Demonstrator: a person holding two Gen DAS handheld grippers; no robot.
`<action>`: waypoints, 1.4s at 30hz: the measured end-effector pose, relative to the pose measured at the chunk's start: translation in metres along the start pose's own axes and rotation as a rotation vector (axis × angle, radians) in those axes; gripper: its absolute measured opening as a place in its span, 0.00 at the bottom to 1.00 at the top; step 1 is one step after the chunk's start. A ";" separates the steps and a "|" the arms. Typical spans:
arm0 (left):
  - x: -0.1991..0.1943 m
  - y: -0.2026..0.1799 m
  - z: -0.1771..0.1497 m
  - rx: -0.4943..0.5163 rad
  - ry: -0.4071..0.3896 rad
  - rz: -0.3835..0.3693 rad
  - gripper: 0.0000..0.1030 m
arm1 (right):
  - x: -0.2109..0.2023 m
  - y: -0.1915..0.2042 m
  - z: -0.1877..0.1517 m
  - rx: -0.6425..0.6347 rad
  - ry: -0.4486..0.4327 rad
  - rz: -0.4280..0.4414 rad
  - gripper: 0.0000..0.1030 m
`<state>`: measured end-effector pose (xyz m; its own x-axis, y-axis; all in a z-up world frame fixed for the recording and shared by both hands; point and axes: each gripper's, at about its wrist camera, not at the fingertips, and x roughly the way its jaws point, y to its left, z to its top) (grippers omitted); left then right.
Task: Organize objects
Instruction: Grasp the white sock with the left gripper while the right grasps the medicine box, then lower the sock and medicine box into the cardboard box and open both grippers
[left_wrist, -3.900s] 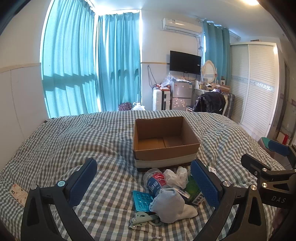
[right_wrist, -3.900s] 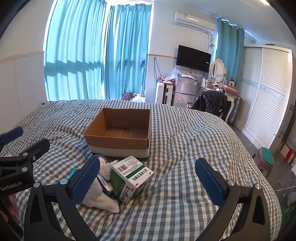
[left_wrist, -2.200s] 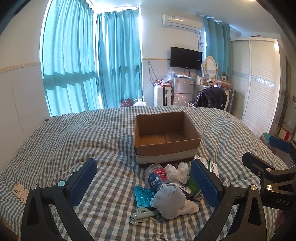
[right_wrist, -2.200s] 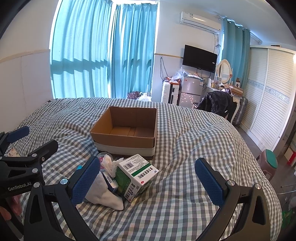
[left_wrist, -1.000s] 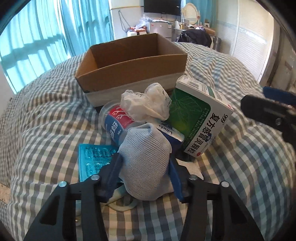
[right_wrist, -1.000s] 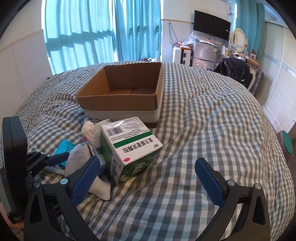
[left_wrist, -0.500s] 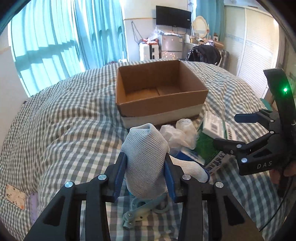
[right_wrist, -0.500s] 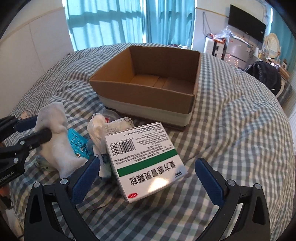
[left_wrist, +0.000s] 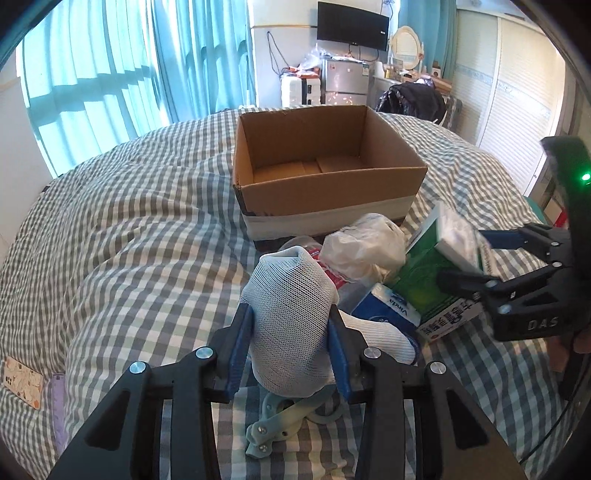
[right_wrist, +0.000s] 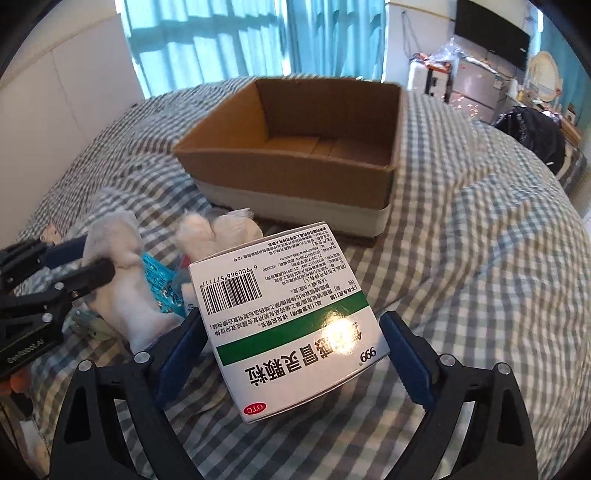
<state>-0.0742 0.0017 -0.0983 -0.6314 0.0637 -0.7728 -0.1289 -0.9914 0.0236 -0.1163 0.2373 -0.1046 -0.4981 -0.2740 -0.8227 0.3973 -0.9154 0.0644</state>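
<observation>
L gripper (left_wrist: 290, 341) fingers clamp white mesh sock (left_wrist: 291, 314), nearest. R gripper (right_wrist: 291, 354) fingers closing round green-white carton medicine box (right_wrist: 284, 314); contact unclear. Seat pads square before lifting; both go to empty brown cardboard box (left_wrist: 332, 192) at 12 o'clock on bed. Count: 1 sock, 1 carton, 1 box.

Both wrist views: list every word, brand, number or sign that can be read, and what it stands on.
"999" and "OTC" in a red oval: green-and-white cardboard medicine box.
"6 900966 577117": barcode on the same box; its fine print is too small.
"Vinda": blue-and-white tissue packet.
"DAS": black body of the right gripper.
Lettering on the left gripper: blurred, unreadable.
</observation>
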 end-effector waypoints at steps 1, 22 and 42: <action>-0.003 0.000 0.000 0.000 -0.006 0.002 0.38 | -0.007 0.001 0.000 0.002 -0.013 -0.012 0.90; -0.082 0.005 0.097 0.027 -0.248 -0.039 0.38 | -0.150 0.040 0.076 -0.082 -0.281 -0.212 0.88; 0.064 0.005 0.220 0.088 -0.157 -0.060 0.38 | -0.043 -0.001 0.223 -0.050 -0.308 -0.199 0.87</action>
<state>-0.2836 0.0260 -0.0076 -0.7312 0.1467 -0.6662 -0.2323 -0.9718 0.0410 -0.2672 0.1839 0.0572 -0.7754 -0.1745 -0.6069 0.3023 -0.9464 -0.1141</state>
